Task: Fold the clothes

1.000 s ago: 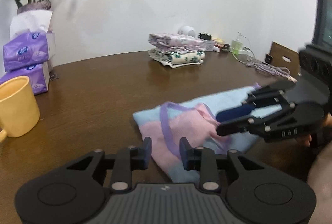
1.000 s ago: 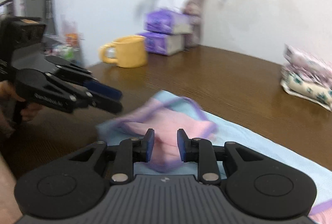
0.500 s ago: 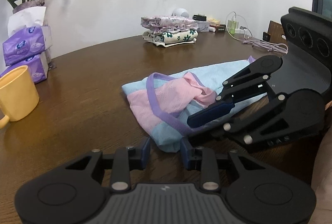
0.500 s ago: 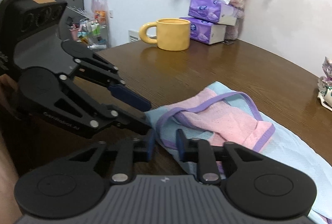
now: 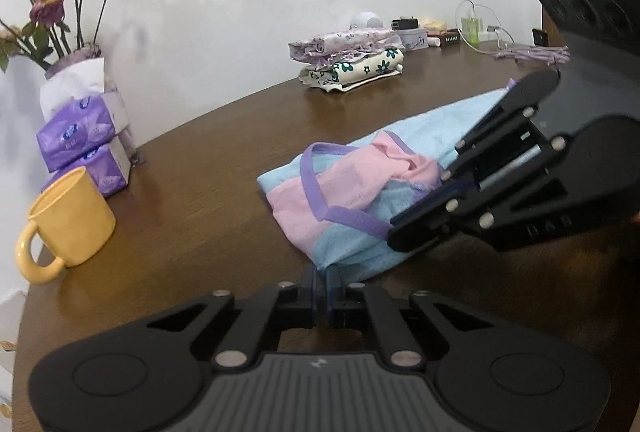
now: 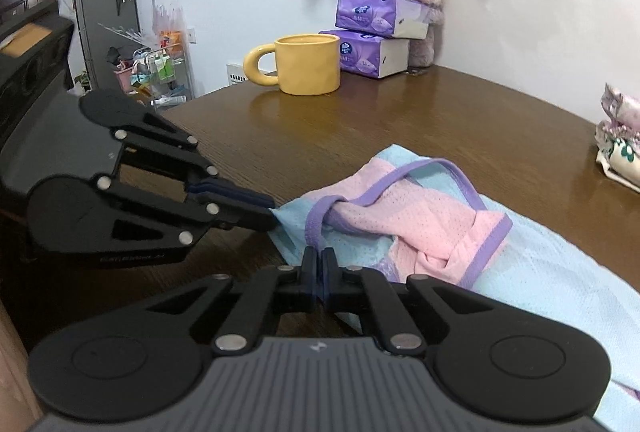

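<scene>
The garment [image 5: 362, 188], a thin mesh piece in light blue and pink with purple binding, lies crumpled on the brown surface [image 5: 208, 184] just ahead of both grippers, its near edge toward the camera in both wrist views. It looks light, soft and limp, so it should sag and bunch wherever it is not supported; the bound purple edges and the corners seem the firmest places to pinch, and two holds set apart along one edge would likely keep it spread. The left gripper [image 5: 320, 278] has just been closing and its jaws now pinch the near blue corner; seen from the right wrist, its tips [image 6: 264, 218] meet the cloth at that corner. The right gripper [image 6: 319, 256] has also just been closing, its jaws narrow on the cloth edge by the purple loop. By count: one garment in work, two folded pieces stacked [image 5: 348, 58] at the far side, two grippers, one yellow mug [image 6: 308, 62], two purple tissue packs [image 6: 374, 32], one vase [image 6: 428, 4] of flowers.
</scene>
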### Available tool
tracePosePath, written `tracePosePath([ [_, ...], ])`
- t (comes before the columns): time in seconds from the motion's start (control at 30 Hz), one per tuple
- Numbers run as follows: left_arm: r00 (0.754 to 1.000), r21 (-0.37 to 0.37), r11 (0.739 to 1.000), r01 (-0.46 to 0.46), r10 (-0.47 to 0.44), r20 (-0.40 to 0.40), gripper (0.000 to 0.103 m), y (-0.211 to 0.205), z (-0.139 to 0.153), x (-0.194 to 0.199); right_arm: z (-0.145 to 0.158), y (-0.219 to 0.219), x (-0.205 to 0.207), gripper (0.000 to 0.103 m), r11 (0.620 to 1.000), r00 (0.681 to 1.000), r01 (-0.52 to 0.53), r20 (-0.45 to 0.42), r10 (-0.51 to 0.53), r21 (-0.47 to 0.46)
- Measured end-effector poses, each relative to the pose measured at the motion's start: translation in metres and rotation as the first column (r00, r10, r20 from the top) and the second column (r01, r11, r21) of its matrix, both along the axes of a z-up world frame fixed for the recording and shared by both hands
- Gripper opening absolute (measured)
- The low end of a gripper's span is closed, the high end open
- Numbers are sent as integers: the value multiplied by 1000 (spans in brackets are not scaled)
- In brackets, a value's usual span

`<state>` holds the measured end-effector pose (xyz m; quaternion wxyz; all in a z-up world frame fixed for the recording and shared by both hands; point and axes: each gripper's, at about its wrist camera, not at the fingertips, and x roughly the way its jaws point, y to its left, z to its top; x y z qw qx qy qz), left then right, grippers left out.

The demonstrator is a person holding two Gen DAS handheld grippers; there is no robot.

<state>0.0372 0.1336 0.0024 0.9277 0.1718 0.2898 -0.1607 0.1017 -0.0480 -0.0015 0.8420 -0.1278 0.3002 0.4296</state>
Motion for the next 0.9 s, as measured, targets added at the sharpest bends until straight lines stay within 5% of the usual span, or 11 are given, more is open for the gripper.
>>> tracePosePath([
  [0.37,1000,-64,998,-12,11,-17,13,-3,0,0,2,-3,-1,3,1000,1000,4,-8,-4,14],
  [0.47,1000,-46,999,-20,19,-7,3,-5,0,-2,3,-4,-2,3,1000,1000,4,-5,-4,21],
  [0.7,1000,-40,999,-10,11,14,3,-3,0,-9,1,-6,-2,3,1000,1000,11,-18,-11,6],
  [0.8,1000,-127,992,-5,7,18,12,9,8,-11,2,-8,-1,6,1000,1000,5,-30,-5,10],
  [0.9,999,-225,974,-7,17,42,39,21,17,-12,12,-19,2,9,998,999,10,-41,-8,59],
])
